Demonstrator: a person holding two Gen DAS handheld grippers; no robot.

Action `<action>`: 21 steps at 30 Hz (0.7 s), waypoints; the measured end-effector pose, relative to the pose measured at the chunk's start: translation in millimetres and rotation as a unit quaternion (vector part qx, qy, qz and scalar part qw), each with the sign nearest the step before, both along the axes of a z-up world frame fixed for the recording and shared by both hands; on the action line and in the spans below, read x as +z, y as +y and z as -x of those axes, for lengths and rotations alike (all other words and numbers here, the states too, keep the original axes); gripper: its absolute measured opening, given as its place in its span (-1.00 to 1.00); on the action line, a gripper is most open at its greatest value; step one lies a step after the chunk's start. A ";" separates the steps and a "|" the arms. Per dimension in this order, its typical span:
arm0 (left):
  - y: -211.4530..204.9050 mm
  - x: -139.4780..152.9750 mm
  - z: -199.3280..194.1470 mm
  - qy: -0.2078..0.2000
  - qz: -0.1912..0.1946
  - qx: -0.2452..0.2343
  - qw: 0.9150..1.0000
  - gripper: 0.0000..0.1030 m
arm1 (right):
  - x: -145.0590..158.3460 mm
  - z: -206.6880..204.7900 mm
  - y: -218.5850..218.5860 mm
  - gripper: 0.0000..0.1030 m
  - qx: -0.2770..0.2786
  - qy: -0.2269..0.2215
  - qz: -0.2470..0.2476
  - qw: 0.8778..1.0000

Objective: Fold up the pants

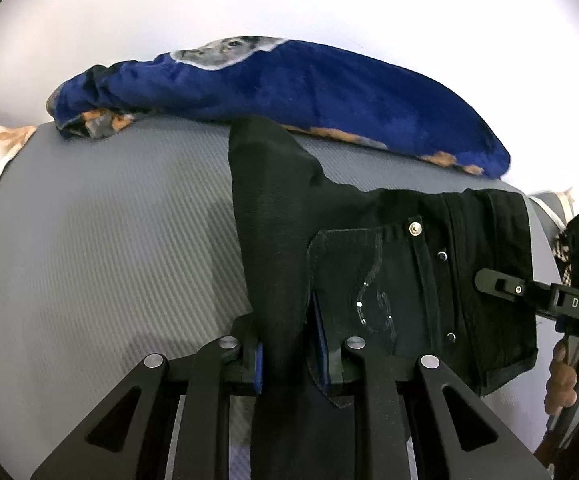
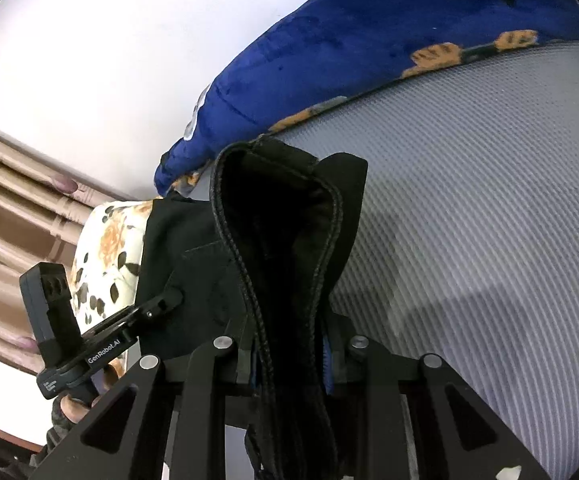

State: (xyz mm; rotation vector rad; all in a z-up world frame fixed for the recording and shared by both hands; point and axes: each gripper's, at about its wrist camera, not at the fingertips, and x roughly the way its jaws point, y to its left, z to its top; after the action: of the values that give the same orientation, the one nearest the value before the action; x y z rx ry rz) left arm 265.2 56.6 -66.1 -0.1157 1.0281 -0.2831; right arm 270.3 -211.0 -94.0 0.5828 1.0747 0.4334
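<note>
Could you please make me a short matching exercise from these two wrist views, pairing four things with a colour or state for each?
Things:
1. pants
2. blanket
3. mat
4. left gripper

Colour or state:
A. grey, ribbed, lying under the clothing
B. shut on black fabric
C. black, with metal rivets by a pocket
D. blue, with orange patches along its edge

Pairs: 1-C, 2-D, 3-A, 4-B
</note>
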 end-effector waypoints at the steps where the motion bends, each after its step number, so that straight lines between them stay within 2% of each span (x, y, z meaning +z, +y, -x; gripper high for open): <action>1: 2.5 -1.4 -4.5 0.001 0.002 0.004 1.000 -0.61 | -2.2 -3.5 1.2 -0.57 0.000 0.000 0.002 1.000; 6: 9.6 -24.8 -16.0 0.014 -0.005 0.006 1.000 -0.60 | -19.2 -10.3 5.0 -0.56 -0.010 0.008 0.027 1.000; 8: 11.5 -40.3 -16.1 0.018 -0.009 0.008 1.000 -0.50 | -27.2 -8.6 7.1 -0.47 -0.018 0.007 0.061 0.998; 10: 13.1 -48.2 -12.9 0.003 -0.016 0.012 1.000 -0.19 | -32.3 -6.0 9.7 -0.26 -0.020 0.007 0.088 0.996; 13: 11.4 -53.9 -9.5 -0.010 -0.037 0.012 0.999 0.04 | -37.8 -0.6 9.6 -0.14 -0.027 0.013 0.107 0.994; 16: 13.0 -56.2 -5.4 -0.016 -0.046 0.021 0.999 0.18 | -40.7 8.4 2.4 -0.14 -0.029 0.011 0.112 0.993; 21: 13.2 -52.1 7.3 -0.022 -0.068 0.033 0.997 0.23 | -39.7 35.7 -5.3 -0.14 -0.032 0.012 0.138 0.990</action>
State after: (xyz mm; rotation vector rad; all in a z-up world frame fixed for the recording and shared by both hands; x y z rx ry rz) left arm 258.0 69.7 -118.2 -0.0194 0.9958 -0.1548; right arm 234.6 -216.2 -133.7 0.3763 1.1135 0.2158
